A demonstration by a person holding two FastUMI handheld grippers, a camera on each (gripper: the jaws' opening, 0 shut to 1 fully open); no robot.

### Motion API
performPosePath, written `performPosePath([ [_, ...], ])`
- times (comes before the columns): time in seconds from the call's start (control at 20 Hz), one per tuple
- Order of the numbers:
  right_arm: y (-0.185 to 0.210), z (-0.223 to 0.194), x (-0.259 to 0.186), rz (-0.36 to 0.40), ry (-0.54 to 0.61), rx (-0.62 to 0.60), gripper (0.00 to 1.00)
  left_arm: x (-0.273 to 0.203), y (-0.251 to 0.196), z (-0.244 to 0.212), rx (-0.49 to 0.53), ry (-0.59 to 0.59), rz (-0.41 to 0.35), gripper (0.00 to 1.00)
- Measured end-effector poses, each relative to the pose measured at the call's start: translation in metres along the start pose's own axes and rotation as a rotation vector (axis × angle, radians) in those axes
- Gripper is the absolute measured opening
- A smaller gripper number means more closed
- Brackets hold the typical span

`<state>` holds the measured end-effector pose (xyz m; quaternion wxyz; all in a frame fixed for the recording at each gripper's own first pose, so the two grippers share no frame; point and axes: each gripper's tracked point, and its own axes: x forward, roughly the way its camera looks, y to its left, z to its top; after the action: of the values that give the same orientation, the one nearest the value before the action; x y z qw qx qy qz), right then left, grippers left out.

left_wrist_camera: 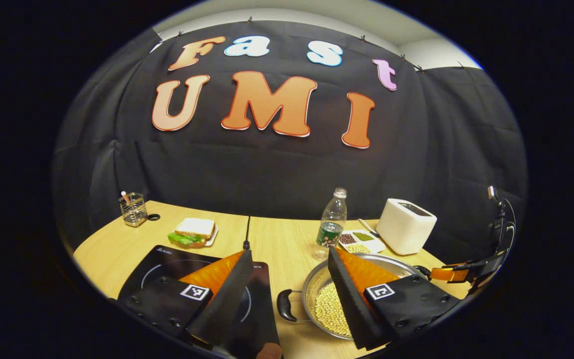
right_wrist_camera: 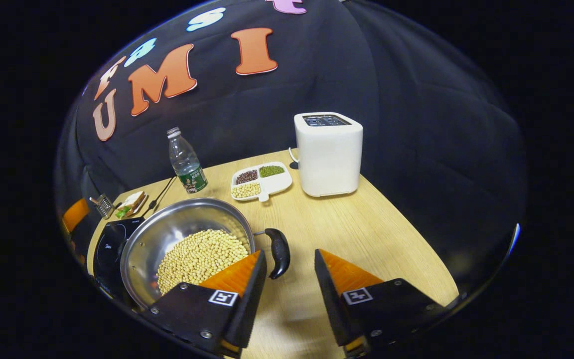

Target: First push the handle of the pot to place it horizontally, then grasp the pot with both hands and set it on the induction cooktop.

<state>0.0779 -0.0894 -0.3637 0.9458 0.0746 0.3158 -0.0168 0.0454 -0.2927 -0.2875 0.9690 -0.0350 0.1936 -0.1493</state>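
Broad pale wooden bench, booth-walled behind, bearing everything. On its left part, flat black induction cooktop, bare of any cookware. Just to the right of that, touching or nearly touching the cooktop's edge, wide steel pot part-filled with yellowish beans, resting on the bench. Farther back: white toaster, clear water bottle, divided dish of beans, sandwich plate, wire holder. Two short dark handles on the pot: left handle facing the cooktop, right handle on the opposite side, so apparently lying across, left to right. Judged from this: handle-turning step seemingly finished, two-handed grasp not yet made, lift and placement on the cooktop wholly left. Left gripper low over the bench, jaws spread wide, one finger above the cooktop, the other above the pot's near rim, left handle lying in the gap between, nothing pinched, no clear contact. Right gripper likewise spread wide and empty, right handle just ahead of the gap and close by its left finger; touching or not, cannot tell. Also visible at the far right of the left gripper view, right gripper's body beside the pot.
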Motion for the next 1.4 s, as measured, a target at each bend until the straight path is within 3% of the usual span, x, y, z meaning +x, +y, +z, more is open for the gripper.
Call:
performPosePath([
  [0.1,0.006,0.001,0.006,0.021,-0.006,-0.004,0.76,0.008,-0.009,-0.018,0.01,0.044,-0.009,0.98],
  [0.2,0.01,0.0,0.016,0.031,0.001,-0.02,0.83,0.016,-0.018,-0.037,0.002,0.096,-0.023,0.99],
  [0.55,0.016,-0.015,0.05,0.05,0.057,-0.03,0.9,0.032,-0.019,-0.082,-0.012,0.214,0.009,0.99],
  [0.65,0.021,-0.017,0.051,0.084,0.067,-0.016,0.87,0.035,-0.015,-0.083,-0.001,0.217,0.031,0.99],
  [0.7,0.025,-0.018,0.051,0.099,0.073,-0.011,0.72,0.036,-0.014,-0.083,0.004,0.216,0.036,0.98],
  [0.8,0.023,-0.02,0.051,0.1,0.078,-0.025,0.6,0.039,-0.013,-0.085,0.014,0.227,0.046,0.99],
  [0.9,0.021,-0.021,0.048,0.096,0.085,-0.019,0.57,0.04,-0.016,-0.085,0.022,0.228,0.046,0.94],
  [1.0,0.019,-0.021,0.048,0.095,0.088,-0.02,0.56,0.043,-0.017,-0.086,0.024,0.231,0.05,0.99],
  [1.15,0.014,-0.021,0.047,0.092,0.088,-0.018,0.56,0.047,-0.009,-0.091,0.015,0.245,0.071,0.97],
  [1.4,0.01,-0.021,0.046,0.086,0.084,-0.021,0.56,0.048,-0.014,-0.123,-0.047,0.369,0.045,0.97],
])
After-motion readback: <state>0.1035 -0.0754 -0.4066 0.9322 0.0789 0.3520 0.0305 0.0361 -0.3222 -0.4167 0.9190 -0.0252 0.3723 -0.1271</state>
